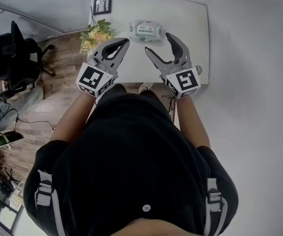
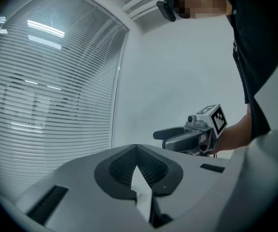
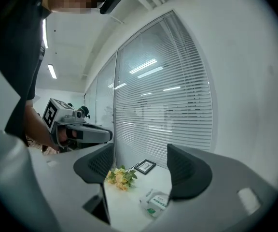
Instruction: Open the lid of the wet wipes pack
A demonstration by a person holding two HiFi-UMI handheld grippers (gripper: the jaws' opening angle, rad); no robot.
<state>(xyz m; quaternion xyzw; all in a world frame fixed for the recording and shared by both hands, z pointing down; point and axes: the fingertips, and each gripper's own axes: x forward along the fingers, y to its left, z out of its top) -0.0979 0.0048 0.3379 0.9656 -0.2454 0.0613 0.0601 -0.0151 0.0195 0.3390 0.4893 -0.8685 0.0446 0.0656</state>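
The wet wipes pack [image 1: 146,31] lies flat on the white table [image 1: 190,18], white with a green label; in the right gripper view the pack [image 3: 156,201] shows low between the jaws, far below. Its lid looks closed. My right gripper [image 1: 157,42] is open and held in the air in front of the pack, apart from it; its own view shows the right gripper [image 3: 141,170] with a wide gap. My left gripper [image 1: 126,42] is shut on nothing, left of the pack. In its own view the left gripper [image 2: 137,149] points at a wall and blinds.
A bunch of yellow flowers [image 1: 95,34] lies at the table's left edge, with a black picture frame [image 1: 102,4] behind it. An office chair [image 1: 14,53] stands on the wood floor to the left. A white wall runs along the right.
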